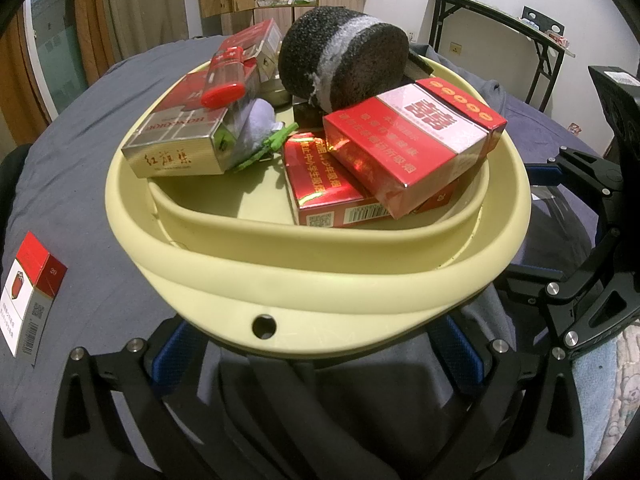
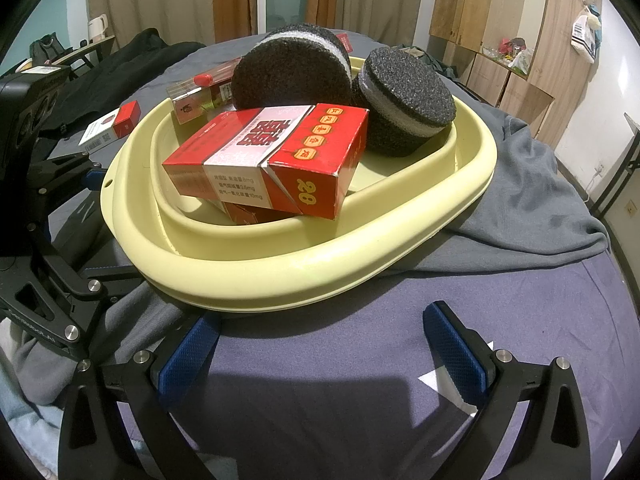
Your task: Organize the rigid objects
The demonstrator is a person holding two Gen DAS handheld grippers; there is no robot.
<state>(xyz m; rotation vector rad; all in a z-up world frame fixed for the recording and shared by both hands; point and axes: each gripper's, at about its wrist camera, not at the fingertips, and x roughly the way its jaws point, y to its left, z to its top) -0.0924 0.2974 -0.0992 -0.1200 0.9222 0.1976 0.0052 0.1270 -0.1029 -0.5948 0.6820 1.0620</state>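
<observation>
Mostly packed: the pale yellow basin (image 2: 304, 276) on the grey bedspread (image 2: 360, 360) holds cigarette packs and foam discs.
Topmost red pack (image 2: 272, 156) lies flat, long axis pointing across the basin; right gripper (image 2: 320, 354) gapes empty, left gripper (image 1: 316, 356) straddles the rim, grip unclear.

light: indoor, overhead | glare: red box (image 1: 404, 148) foil | shadows: soft | edges: fisheye-warped, vignetted
</observation>
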